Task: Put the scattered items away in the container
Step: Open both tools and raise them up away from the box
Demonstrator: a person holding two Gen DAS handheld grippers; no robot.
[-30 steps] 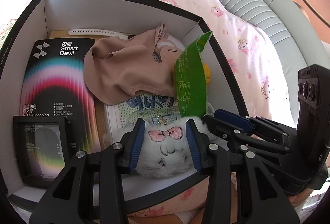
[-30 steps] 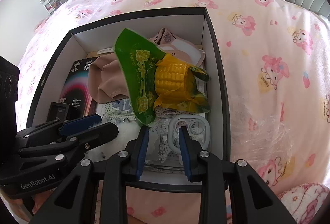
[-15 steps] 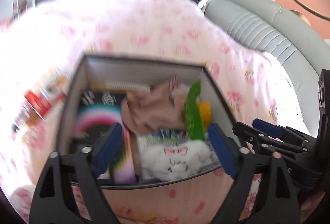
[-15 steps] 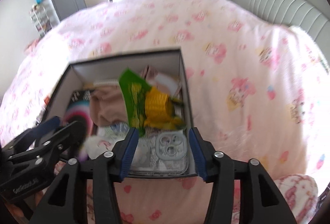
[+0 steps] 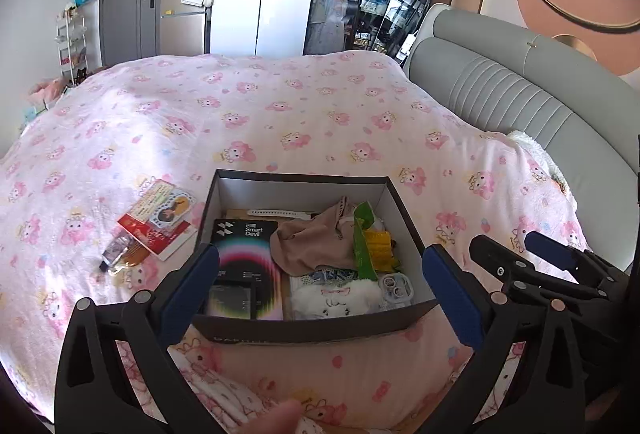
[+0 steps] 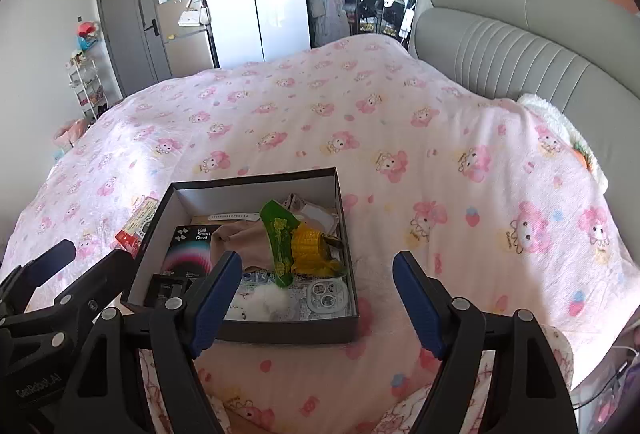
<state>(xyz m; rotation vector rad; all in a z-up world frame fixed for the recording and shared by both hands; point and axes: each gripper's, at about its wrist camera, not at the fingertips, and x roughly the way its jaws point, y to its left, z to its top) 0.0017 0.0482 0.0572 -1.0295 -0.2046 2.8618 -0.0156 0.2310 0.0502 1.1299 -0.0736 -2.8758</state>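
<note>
Sitting below both empty tongs, left tongs (image 5: 320,290), box (image 5: 304,330)

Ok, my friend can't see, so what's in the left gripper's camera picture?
An open dark box sits on a pink cartoon bedspread, holding a fluffy white toy, beige cloth and a corn packet. The empty left gripper hangs wide open above it; cards lie outside, left.

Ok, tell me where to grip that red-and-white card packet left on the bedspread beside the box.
Take the red-and-white card packet by its near white corner, coming in low from the box side. It lies flat on the soft bedspread, so one finger probably has to slide under that free edge, clear of the small tube beside it.
</note>
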